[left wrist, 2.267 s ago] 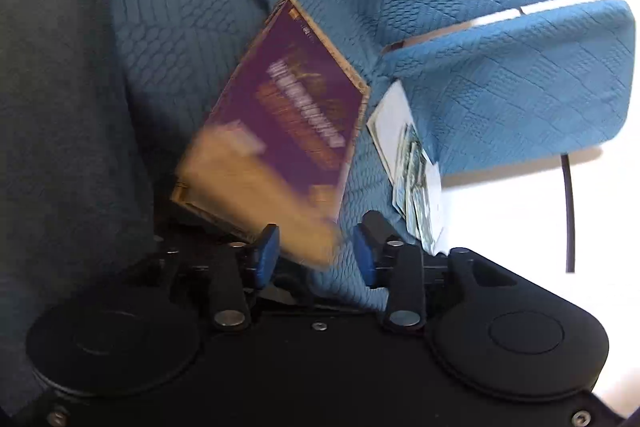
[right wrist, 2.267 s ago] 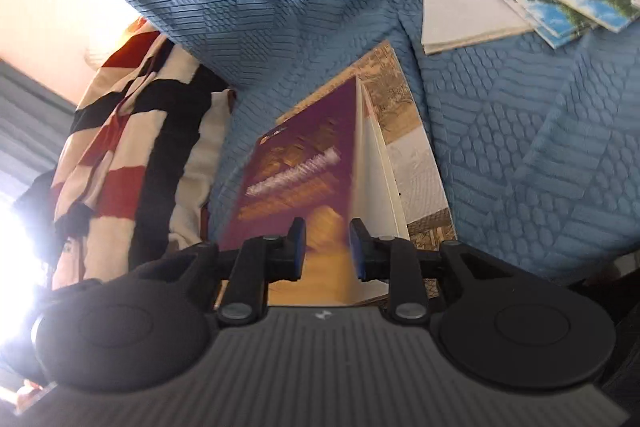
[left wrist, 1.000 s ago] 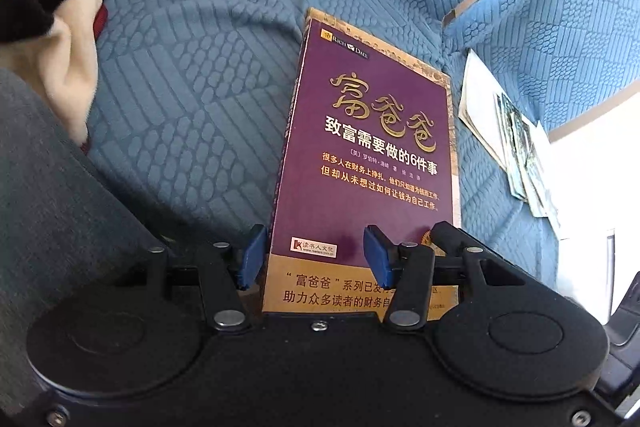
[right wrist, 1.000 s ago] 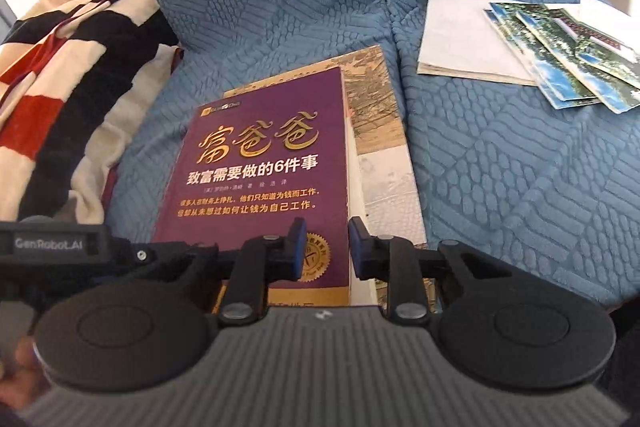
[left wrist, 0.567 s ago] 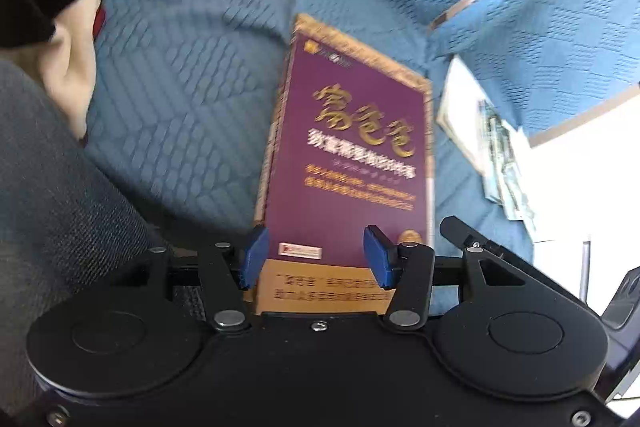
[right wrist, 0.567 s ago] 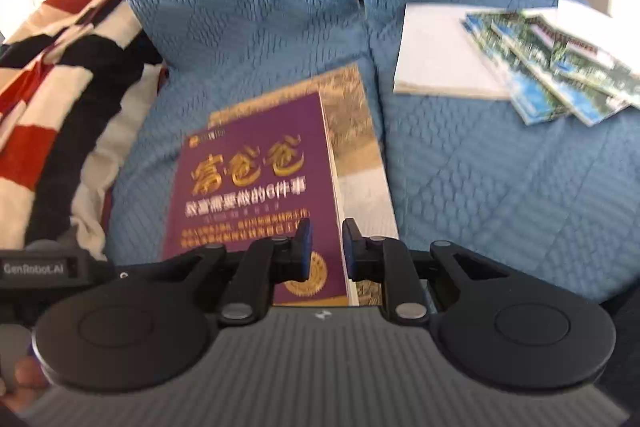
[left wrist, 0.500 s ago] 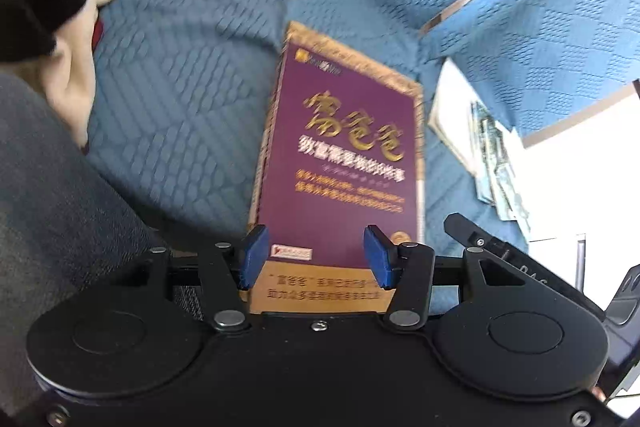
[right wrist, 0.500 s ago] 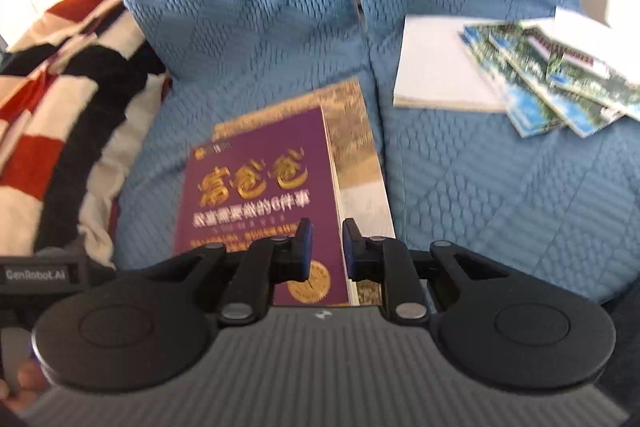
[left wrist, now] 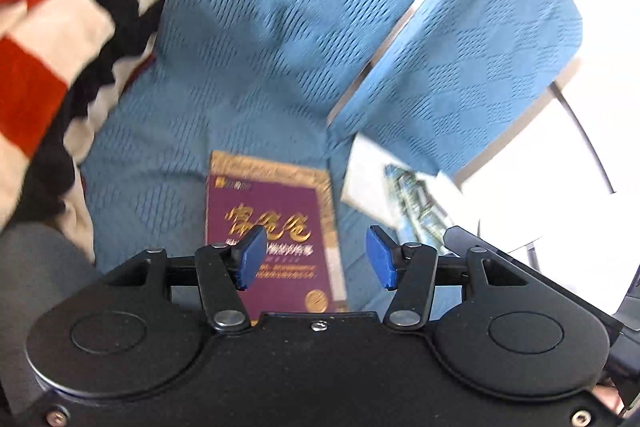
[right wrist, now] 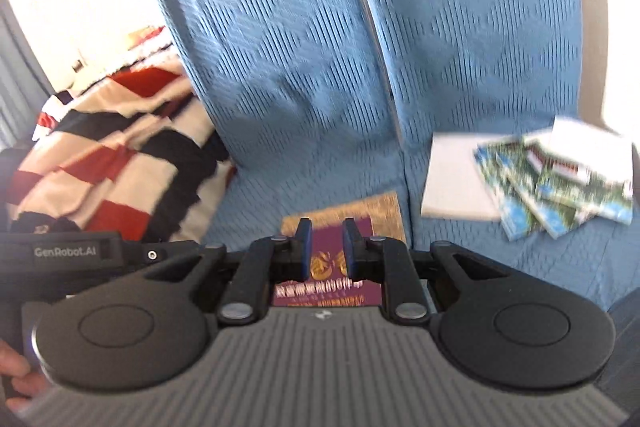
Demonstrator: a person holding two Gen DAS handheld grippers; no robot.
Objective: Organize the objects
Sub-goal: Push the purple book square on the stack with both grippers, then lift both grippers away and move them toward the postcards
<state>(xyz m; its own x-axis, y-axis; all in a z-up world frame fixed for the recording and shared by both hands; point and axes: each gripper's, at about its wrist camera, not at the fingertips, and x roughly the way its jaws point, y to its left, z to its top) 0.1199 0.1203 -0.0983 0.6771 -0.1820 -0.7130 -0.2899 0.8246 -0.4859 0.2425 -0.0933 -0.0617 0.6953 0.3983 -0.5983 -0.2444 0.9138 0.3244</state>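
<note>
- Filling both views, the blue quilted fabric sofa (right wrist: 304,67) carries everything; both cameras sit farther back from the seat than a second ago, so its backrests now show.
- Draped at the sofa's left end lies the red, black and cream striped knit blanket (left wrist: 52,39), untouched.
- Lying flat on the left seat cushion, the purple paperback book with gold lettering (left wrist: 276,223) rests squarely on a gold-patterned book (right wrist: 384,209) beneath it; a couple of seconds ago it was tilted in the air, so I judge this stacking step done.
- Spread loosely on the right cushion, the white booklet (right wrist: 452,183) and the fanned green-and-blue printed cards (right wrist: 560,195) probably need tidying next.
- Drawn back from the stack, the left claw (left wrist: 316,257) has its blue pads wide apart, holding and touching nothing.
- Pulled back likewise, the right claw (right wrist: 325,245) shows only a narrow gap between its pads, with nothing gripped.
</note>
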